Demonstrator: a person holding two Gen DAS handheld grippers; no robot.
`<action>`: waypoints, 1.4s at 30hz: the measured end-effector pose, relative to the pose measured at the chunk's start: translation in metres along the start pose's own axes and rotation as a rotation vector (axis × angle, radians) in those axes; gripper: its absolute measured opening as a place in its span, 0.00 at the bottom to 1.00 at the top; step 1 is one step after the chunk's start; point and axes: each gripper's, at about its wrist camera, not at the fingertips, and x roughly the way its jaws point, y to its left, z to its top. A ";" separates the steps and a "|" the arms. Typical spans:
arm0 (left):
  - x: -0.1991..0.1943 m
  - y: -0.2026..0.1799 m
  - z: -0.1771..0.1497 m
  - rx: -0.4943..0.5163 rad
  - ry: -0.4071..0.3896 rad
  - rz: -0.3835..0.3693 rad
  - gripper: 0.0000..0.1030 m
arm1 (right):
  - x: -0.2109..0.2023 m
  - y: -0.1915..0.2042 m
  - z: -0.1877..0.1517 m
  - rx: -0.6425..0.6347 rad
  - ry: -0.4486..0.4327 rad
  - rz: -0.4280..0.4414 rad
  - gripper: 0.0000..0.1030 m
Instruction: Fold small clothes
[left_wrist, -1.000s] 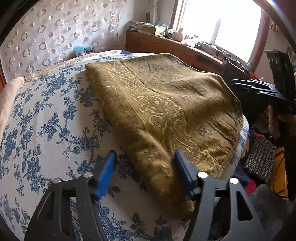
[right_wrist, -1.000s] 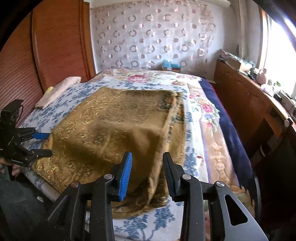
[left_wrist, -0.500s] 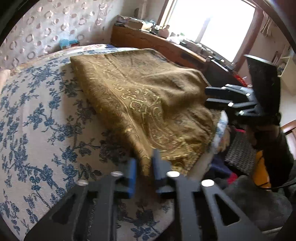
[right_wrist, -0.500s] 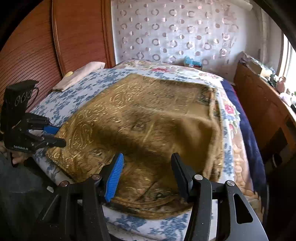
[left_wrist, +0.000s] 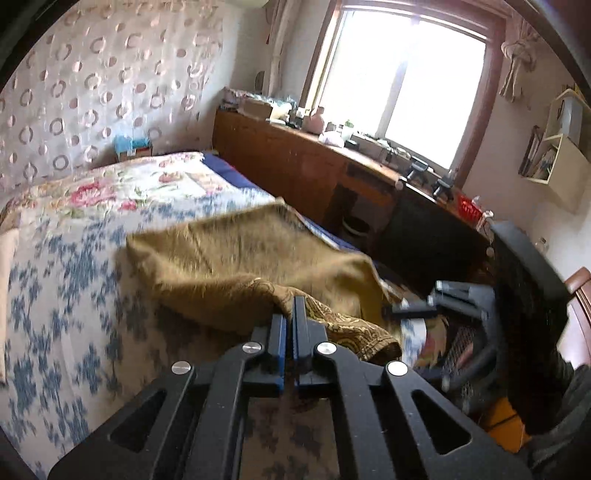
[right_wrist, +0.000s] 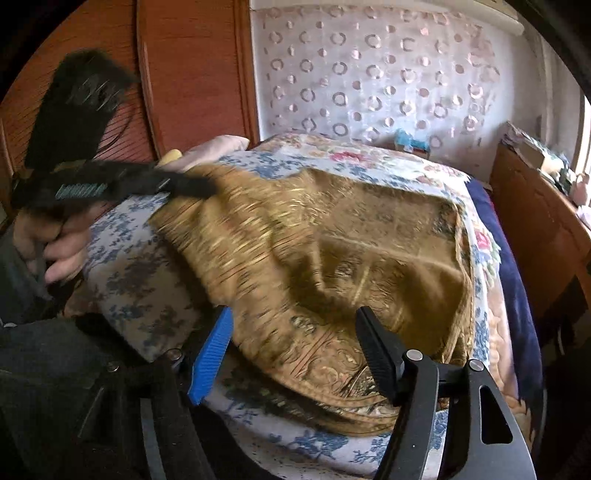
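Note:
A gold-brown patterned cloth (left_wrist: 258, 254) lies on the bed; it also shows in the right wrist view (right_wrist: 332, 251). My left gripper (left_wrist: 294, 306) is shut on the cloth's near corner and holds it lifted above the bed. In the right wrist view the left gripper (right_wrist: 195, 188) appears at the cloth's left corner. My right gripper (right_wrist: 291, 332) is open, its jaws wide apart over the cloth's near edge. It appears in the left wrist view (left_wrist: 417, 310) at the cloth's right edge.
The bed has a blue-flowered sheet (left_wrist: 66, 295) and a floral quilt (left_wrist: 140, 184). A wooden cabinet (left_wrist: 306, 162) with clutter runs under the window on the right. A wooden panel wall (right_wrist: 192, 74) stands on the left. A pillow (right_wrist: 218, 144) lies at the bed's head.
My left gripper shut on the cloth's corner and raised it, pulling that side up. My right gripper opened wider and moved closer to the cloth's near edge.

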 end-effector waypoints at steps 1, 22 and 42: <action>0.001 0.000 0.003 0.001 -0.007 0.004 0.03 | -0.001 0.002 -0.001 -0.005 -0.001 0.006 0.70; -0.001 0.037 0.023 -0.047 -0.058 0.126 0.03 | 0.013 -0.046 0.022 -0.025 0.030 -0.159 0.09; 0.039 0.112 0.041 -0.039 0.025 0.223 0.56 | 0.104 -0.094 0.141 -0.108 -0.006 -0.150 0.08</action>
